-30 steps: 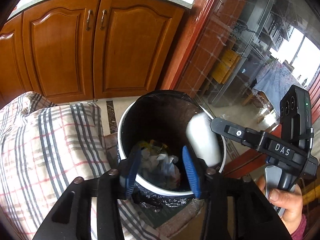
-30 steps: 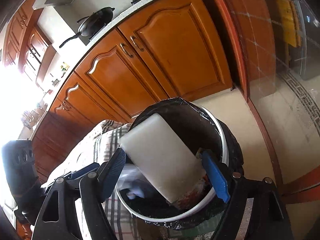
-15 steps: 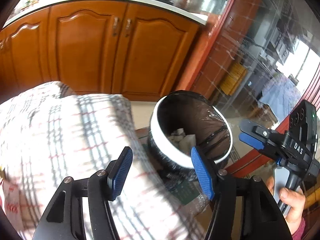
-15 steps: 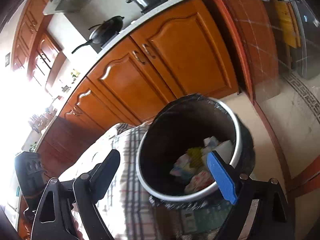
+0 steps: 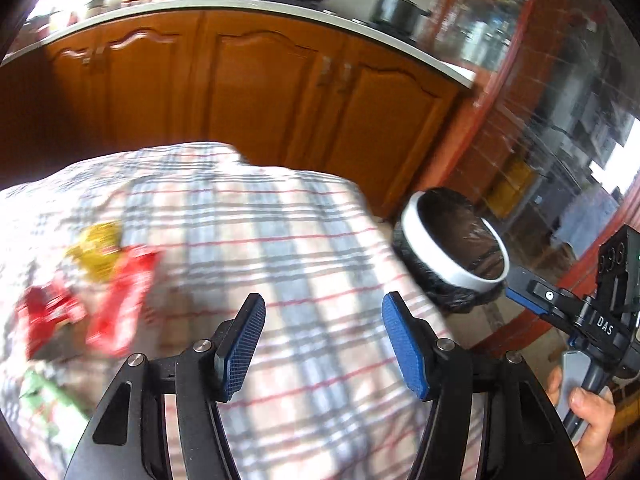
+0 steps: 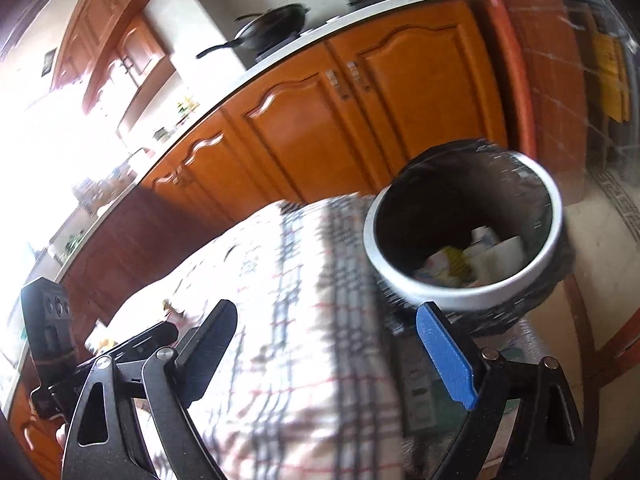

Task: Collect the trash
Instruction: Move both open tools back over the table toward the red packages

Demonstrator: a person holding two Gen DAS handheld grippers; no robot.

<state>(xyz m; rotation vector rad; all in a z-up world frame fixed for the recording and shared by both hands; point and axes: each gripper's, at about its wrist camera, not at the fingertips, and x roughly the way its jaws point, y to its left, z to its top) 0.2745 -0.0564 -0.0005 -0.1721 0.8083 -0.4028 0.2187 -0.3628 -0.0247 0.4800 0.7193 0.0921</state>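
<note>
Holding both grippers open and empty, my left gripper (image 5: 322, 342) hangs over the checked tablecloth (image 5: 280, 240), its red and yellow wrappers (image 5: 100, 280) blurred. My right gripper (image 6: 336, 354), jaws just widened, faces the white-rimmed black-lined bin (image 6: 400, 280), whose litter is half hidden.

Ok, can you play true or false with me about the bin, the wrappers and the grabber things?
1. The bin is empty. False: crumpled trash lies at the bottom.
2. The bin has a white rim and a black bag inside. True.
3. The right gripper holds a white block. False: its jaws are open, with nothing between them.
4. Red and yellow wrappers lie on the checked cloth. True.
5. The left gripper is open and empty. True.
</note>
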